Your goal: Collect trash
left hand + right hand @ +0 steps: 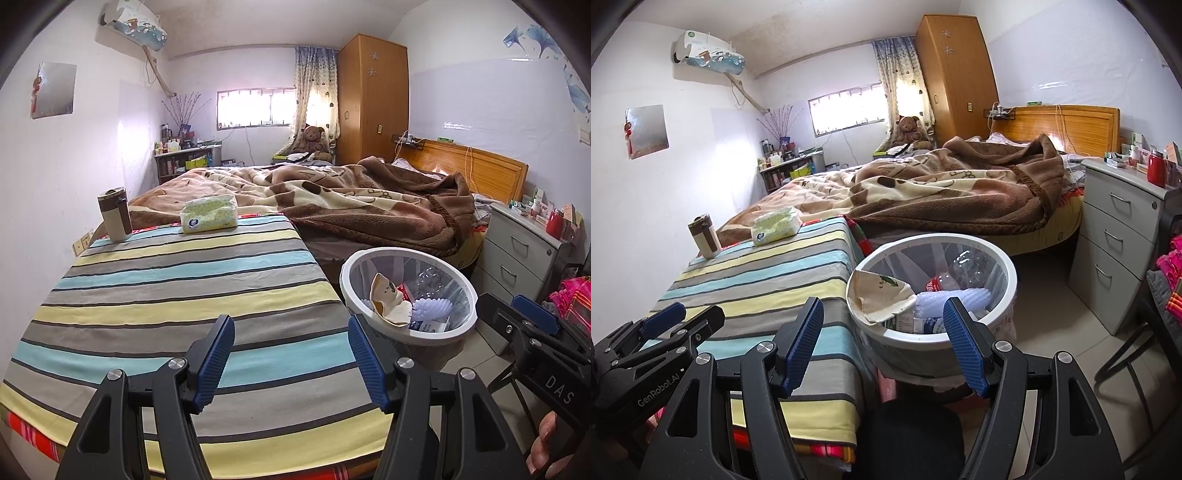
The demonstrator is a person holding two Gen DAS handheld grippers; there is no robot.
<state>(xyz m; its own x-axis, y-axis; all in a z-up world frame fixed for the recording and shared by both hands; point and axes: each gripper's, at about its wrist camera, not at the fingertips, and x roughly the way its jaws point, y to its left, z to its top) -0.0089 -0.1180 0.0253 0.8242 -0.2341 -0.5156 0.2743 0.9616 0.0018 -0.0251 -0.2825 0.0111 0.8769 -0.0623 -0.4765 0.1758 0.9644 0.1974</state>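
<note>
Left gripper point(291, 360) up close, jaws apart, nothing between them, hovering over the striped tablecloth point(177, 295). Right gripper point(882, 347) likewise spread and empty, with "GenRobot.AI" readable on the other tool's body. It's a bedroom: rumpled brown blanket point(369, 206) on the bed, wooden wardrobe point(373, 99) behind. A tissue pack point(209, 214) and tumbler point(115, 216) sit at the table's far edge. The white wastebasket point(960, 343), holding crumpled paper and plastic, stands just beside the table, directly ahead of the right gripper.
</note>
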